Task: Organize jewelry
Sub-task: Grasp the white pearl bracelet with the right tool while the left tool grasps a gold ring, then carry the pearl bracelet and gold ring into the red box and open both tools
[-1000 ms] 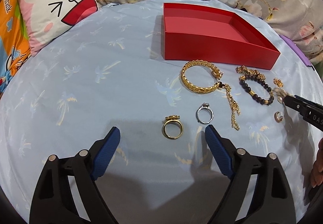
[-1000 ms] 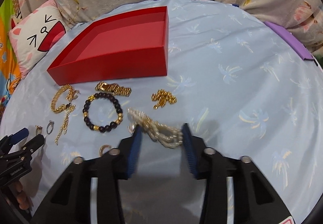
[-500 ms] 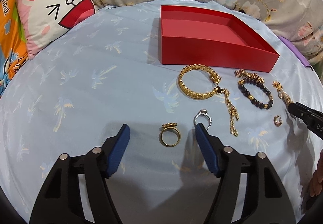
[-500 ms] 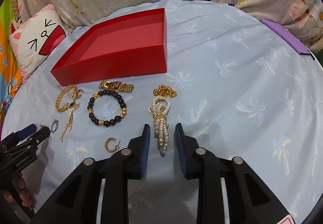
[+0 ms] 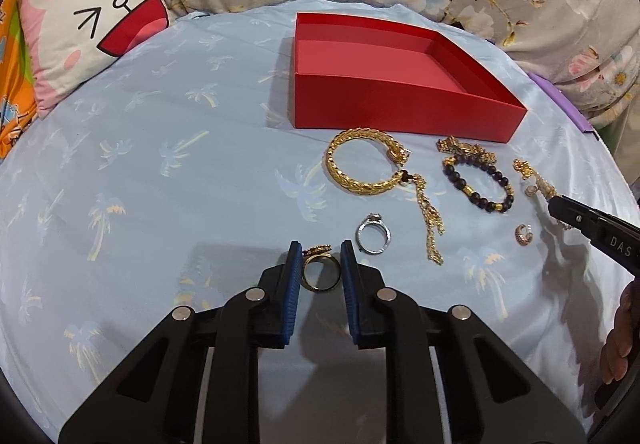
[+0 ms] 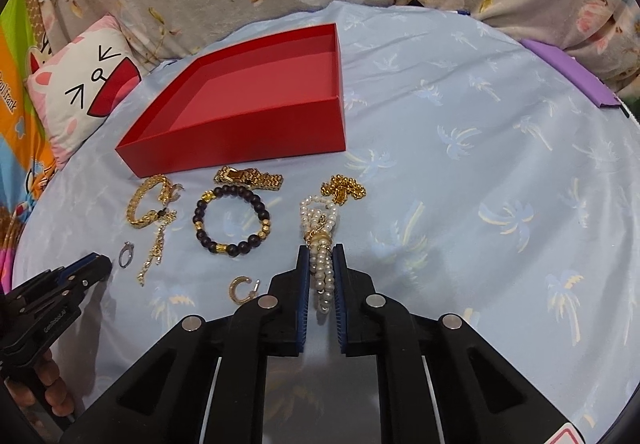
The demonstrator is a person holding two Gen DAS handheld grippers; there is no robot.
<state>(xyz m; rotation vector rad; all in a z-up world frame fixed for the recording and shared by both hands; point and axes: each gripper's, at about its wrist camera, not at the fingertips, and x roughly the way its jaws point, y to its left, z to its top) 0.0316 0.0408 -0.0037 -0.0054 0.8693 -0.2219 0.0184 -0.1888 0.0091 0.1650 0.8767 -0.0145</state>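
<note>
On cloth, left gripper [image 5: 320, 264] clamps gold ring [image 5: 320, 275]

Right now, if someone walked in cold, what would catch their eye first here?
The empty red box at the back of the pale blue sheet, with jewelry spread before it. Then the two grippers: the left gripper shut on a gold ring, the right gripper shut on a pearl strand.

Changes logged since a second ago: my left gripper [image 5: 320, 259], then spread wide around the gold ring [image 5: 319, 272], now has both pads against that ring. My right gripper [image 6: 321, 259], then loosely straddling a bunched pearl strand [image 6: 322, 244], now pinches the strand, which lies drawn out straight.
</note>
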